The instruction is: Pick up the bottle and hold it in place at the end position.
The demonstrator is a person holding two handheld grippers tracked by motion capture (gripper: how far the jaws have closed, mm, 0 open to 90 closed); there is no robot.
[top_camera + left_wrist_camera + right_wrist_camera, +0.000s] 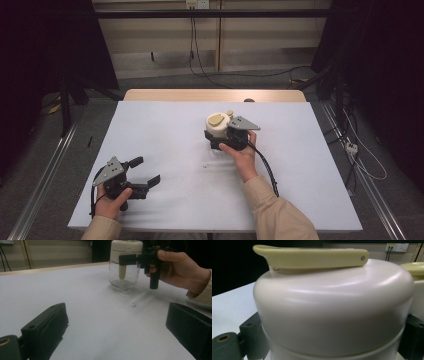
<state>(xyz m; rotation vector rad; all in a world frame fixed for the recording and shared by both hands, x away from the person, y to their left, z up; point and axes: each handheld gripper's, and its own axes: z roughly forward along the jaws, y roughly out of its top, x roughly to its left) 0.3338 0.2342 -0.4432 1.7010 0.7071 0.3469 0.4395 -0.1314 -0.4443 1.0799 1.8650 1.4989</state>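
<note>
A clear glass jar with a cream lid stands upright near the middle of the white table. A pale yellow flap lies flat on top of the lid. My right gripper is shut on the jar at lid height, with one black jaw against each side of the lid. In the left gripper view the right gripper shows from the side, a hand behind it. My left gripper sits near the front left of the table, open wide with nothing between its jaws.
A small dark speck marks the table just in front of the jar. A wooden strip runs along the table's far edge, with a small dark object on it. Cables trail over the floor to the right.
</note>
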